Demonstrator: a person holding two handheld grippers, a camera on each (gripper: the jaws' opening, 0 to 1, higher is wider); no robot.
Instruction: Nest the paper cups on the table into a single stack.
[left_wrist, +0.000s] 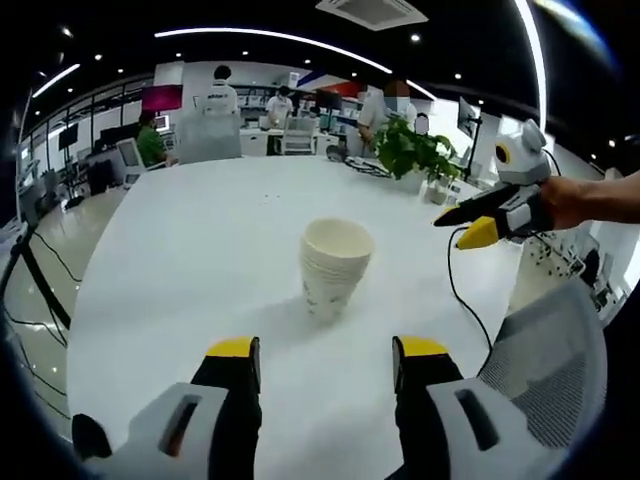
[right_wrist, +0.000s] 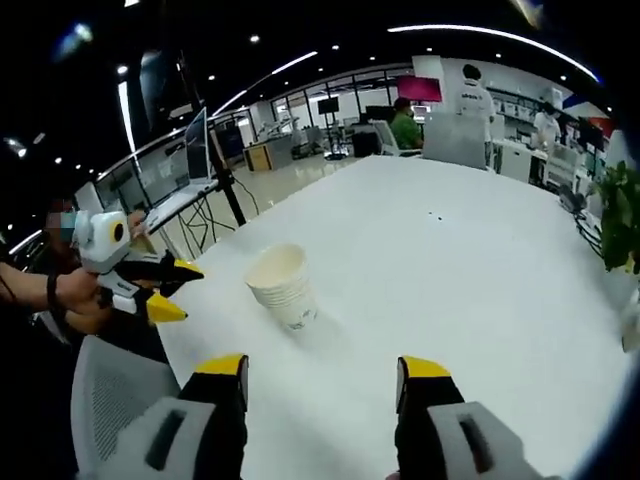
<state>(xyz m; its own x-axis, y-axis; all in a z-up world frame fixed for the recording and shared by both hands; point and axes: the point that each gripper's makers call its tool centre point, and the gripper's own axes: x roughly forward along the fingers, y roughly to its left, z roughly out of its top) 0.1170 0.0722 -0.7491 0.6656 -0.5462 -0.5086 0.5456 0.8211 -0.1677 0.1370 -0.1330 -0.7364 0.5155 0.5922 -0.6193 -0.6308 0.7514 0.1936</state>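
In the left gripper view, the left gripper (left_wrist: 326, 362) is hanging wide open and empty, the nested cup stack (left_wrist: 334, 267) standing just ahead between its jaw lines on the white table (left_wrist: 180, 260), likely already complete. The right gripper (left_wrist: 478, 227) is hovering off to its right, empty.

In the right gripper view, the right gripper (right_wrist: 325, 380) is gaping empty, the stack (right_wrist: 283, 286) ahead and leftward. Cup count is hard to make out.

Both grippers — left (left_wrist: 325, 360), right (right_wrist: 322, 377) — fingers apart, holding nothing.
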